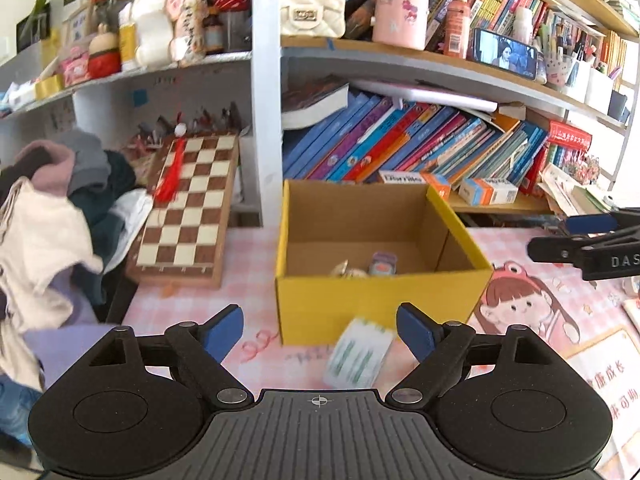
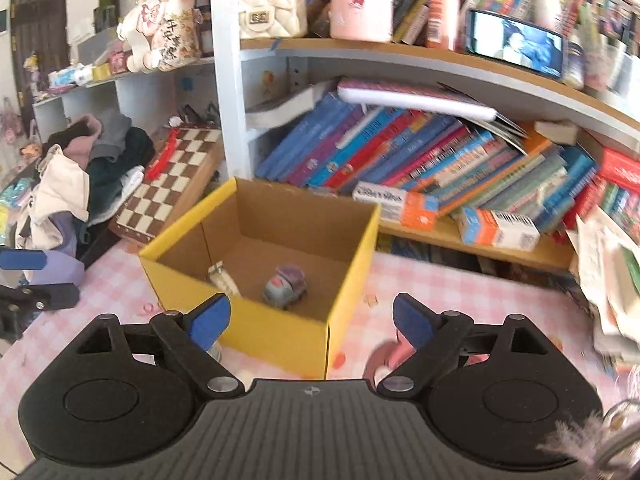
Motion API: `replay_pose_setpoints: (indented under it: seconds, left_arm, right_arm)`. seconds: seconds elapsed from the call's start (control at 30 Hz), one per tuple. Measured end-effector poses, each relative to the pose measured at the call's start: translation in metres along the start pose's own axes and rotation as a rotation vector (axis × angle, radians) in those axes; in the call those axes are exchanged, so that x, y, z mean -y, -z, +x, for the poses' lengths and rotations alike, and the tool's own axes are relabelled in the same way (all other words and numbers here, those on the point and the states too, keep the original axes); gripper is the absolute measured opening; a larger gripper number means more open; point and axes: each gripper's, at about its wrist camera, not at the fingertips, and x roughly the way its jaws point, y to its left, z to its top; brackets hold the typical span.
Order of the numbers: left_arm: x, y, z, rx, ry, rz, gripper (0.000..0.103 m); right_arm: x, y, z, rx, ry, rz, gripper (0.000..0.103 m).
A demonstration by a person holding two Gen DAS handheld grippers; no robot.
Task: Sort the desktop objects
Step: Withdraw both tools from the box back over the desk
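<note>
right gripper (image 2: pixel 311 322) fingers apart | yellow box (image 2: pixel 256 326) holds toy car (image 2: pixel 285 289)

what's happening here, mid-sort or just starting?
Mid-sort, by the look of it. A person holds two tools over a pink checked desk mat. The yellow cardboard box already holds a small toy car and one other small item. The left tool is open over a blurred white-and-green packet in front of the box; no grip shows. The right tool is open and empty, near the box's corner.
</note>
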Motion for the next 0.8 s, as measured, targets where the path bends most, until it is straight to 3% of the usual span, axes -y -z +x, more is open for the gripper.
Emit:
replay_pose_setpoints:
  seconds: [0.17,0.4,0.8]
  left_arm:
    - [-0.010,0.020,-0.014,-0.011,0.014,-0.002,0.088]
    - [-0.019,0.048,-0.034,-0.017,0.023,0.009,0.099]
    - [-0.025,0.098,-0.056,-0.063,0.020,0.024,0.101]
  right_arm:
    - [-0.017,0.027,-0.019,-0.008,0.045,0.022,0.088]
    - [-0.046,0.064,-0.044,-0.010,0.096,0.030,0.090]
    - [-0.100,0.124,-0.065,-0.057,0.145,0.019,0.093]
